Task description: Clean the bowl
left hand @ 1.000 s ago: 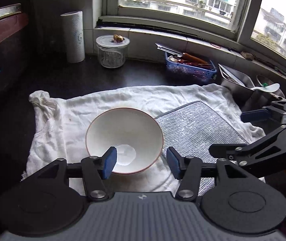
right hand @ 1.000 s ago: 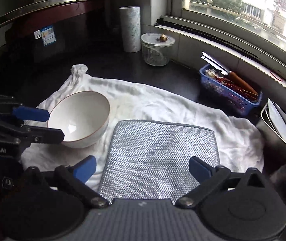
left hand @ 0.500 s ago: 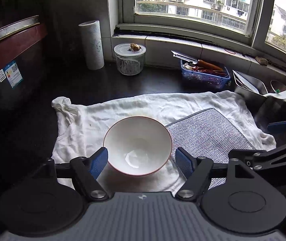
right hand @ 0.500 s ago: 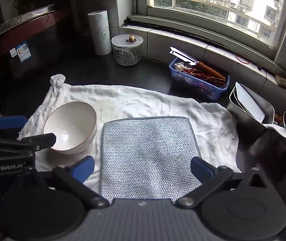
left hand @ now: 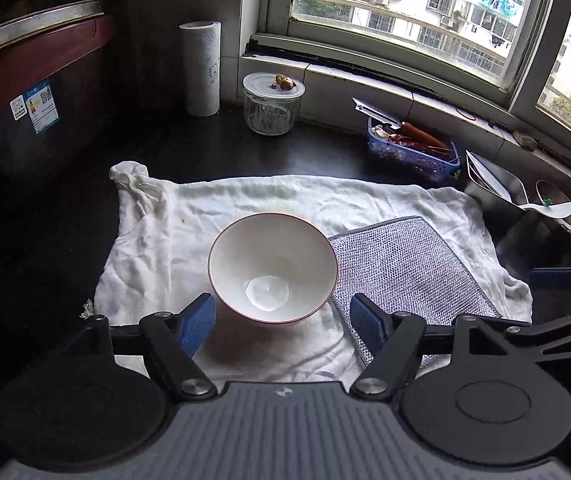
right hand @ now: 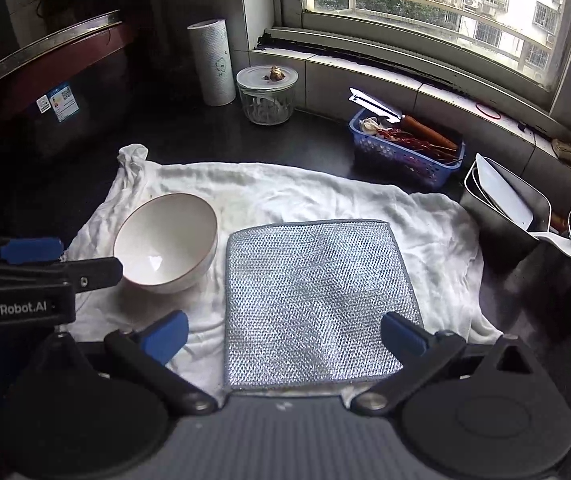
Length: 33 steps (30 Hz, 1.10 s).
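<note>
Bowl (left hand: 271,266) sits mid-frame, dead ahead of left gripper (left hand: 281,322), nearer than right gripper (right hand: 285,338). Both spread, empty. Mesh cloth (right hand: 317,304) lies under the right.

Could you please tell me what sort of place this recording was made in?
Most likely a home kitchen counter by a window: there is a bowl on a white cloth, a paper towel roll and a lidded glass jar.

Glossy ceramic bowl (left hand: 272,268); crumpled white cloth (left hand: 157,248); silvery mesh scouring pad (right hand: 317,300).
</note>
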Each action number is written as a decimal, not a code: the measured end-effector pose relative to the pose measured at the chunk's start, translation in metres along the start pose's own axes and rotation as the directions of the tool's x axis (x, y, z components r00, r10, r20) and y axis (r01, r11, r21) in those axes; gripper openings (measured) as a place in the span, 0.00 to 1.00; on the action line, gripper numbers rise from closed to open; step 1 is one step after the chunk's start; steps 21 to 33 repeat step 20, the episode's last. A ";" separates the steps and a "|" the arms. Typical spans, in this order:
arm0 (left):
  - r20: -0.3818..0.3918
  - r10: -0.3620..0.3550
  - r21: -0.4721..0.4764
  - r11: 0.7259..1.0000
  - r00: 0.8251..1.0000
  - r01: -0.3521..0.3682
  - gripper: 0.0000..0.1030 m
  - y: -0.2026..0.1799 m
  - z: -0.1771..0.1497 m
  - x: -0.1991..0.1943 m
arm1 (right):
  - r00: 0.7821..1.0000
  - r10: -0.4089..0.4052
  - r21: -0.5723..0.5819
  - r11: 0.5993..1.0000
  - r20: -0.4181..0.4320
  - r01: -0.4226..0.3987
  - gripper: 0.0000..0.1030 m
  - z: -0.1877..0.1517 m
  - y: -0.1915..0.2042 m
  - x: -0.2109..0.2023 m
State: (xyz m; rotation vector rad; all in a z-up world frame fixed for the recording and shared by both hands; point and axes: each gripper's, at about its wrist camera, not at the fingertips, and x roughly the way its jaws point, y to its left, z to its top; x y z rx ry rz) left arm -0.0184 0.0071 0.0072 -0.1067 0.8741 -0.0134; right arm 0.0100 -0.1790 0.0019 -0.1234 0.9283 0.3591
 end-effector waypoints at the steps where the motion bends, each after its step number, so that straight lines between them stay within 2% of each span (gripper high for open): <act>1: 0.002 -0.001 0.000 1.000 1.000 0.001 0.72 0.000 0.000 0.000 | 1.000 -0.002 -0.003 1.000 0.004 0.002 0.99 0.000 0.001 -0.002; 20: 0.017 -0.018 -0.025 1.000 1.000 0.018 0.72 0.004 -0.002 -0.003 | 0.999 0.002 -0.013 1.000 -0.042 -0.003 0.99 -0.003 0.008 -0.002; 33: 0.017 -0.018 -0.025 1.000 1.000 0.018 0.72 0.004 -0.002 -0.003 | 0.999 0.002 -0.013 1.000 -0.042 -0.003 0.99 -0.003 0.008 -0.002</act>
